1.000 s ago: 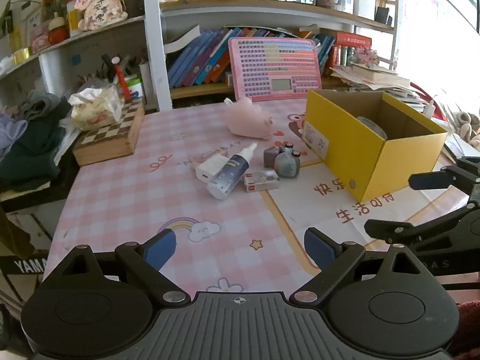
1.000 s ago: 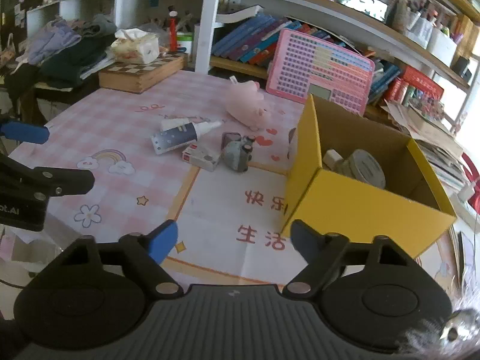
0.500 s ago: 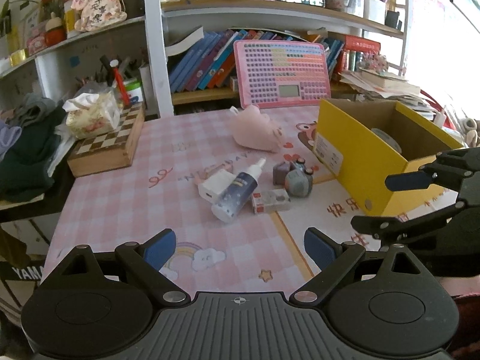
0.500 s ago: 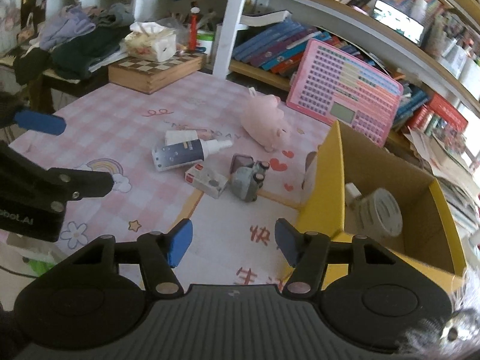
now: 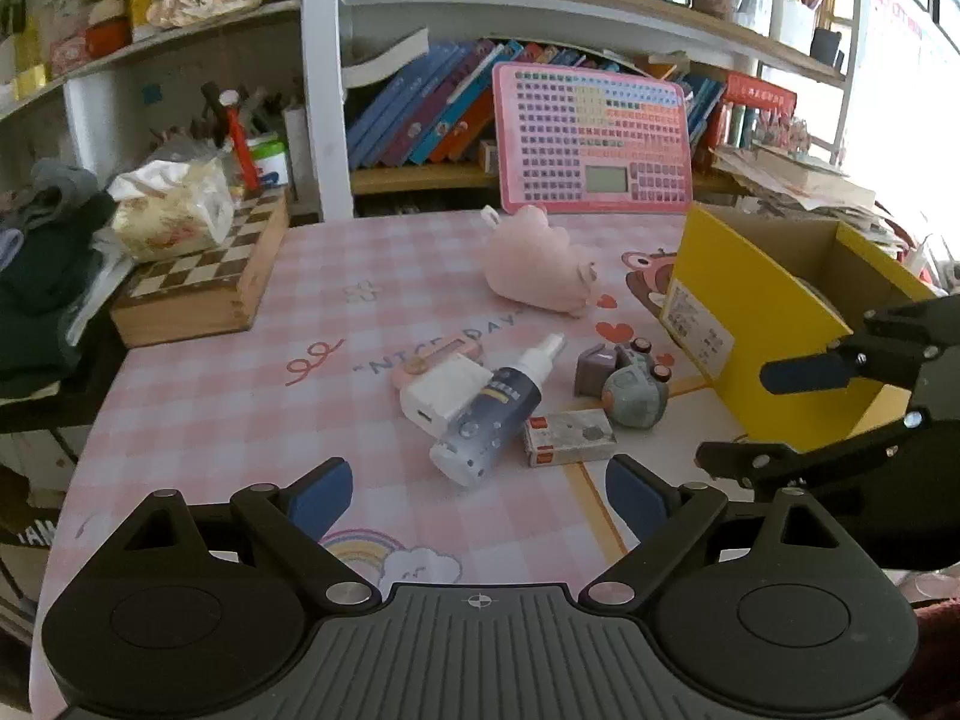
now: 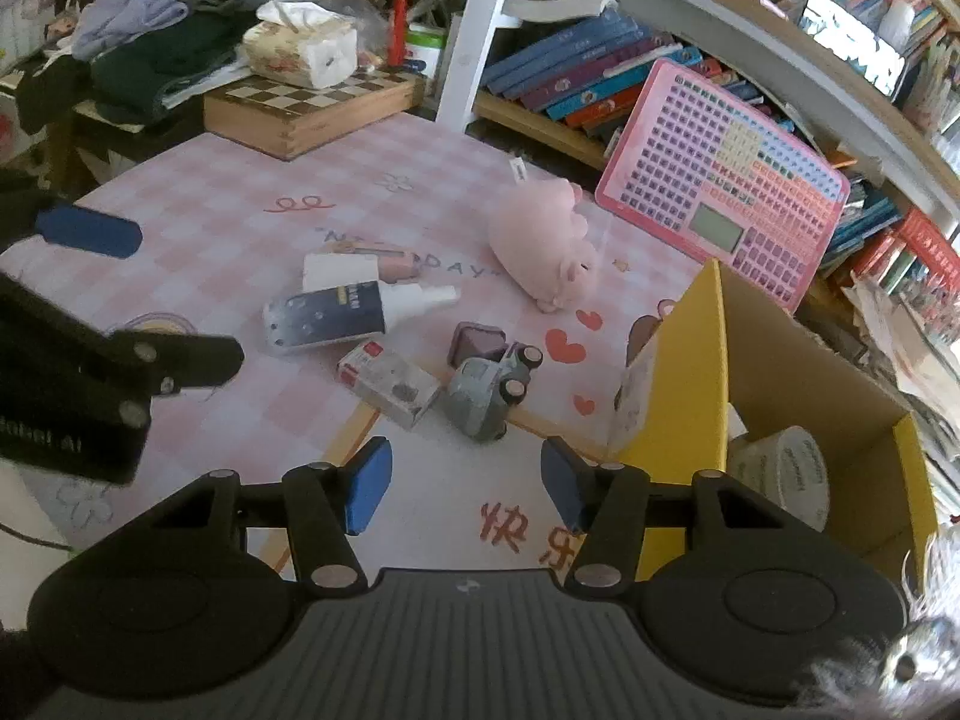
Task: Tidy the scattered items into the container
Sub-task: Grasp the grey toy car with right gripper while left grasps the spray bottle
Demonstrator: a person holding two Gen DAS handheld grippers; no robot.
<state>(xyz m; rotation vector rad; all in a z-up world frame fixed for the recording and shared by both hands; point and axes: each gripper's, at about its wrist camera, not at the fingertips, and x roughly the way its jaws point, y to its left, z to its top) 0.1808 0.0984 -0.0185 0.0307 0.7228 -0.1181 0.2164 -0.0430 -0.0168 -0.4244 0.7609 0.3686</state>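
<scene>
Scattered on the pink checked tablecloth lie a dark spray bottle (image 5: 498, 414) (image 6: 336, 318), a white charger (image 5: 441, 393), a small red-and-white box (image 5: 570, 438) (image 6: 390, 384), a grey toy car (image 5: 636, 402) (image 6: 489, 396), a purple cube (image 6: 477, 342) and a pink plush pig (image 5: 537, 270) (image 6: 543, 246). The yellow box (image 5: 750, 324) (image 6: 684, 372) stands to their right with a tape roll (image 6: 780, 474) inside. My left gripper (image 5: 477, 492) hovers open just short of the bottle. My right gripper (image 6: 465, 489) is closing with nothing between its jaws, just short of the toy car.
A wooden chessboard box (image 5: 204, 282) with a tissue pack (image 5: 174, 216) on it sits at the table's far left. A pink keyboard toy (image 5: 594, 141) leans on the bookshelf behind. Clothes are piled at the left edge.
Both grippers have moved forward towards the cluster of items, which now looks nearer. The right gripper's jaws have narrowed; the left jaws stay wide.
</scene>
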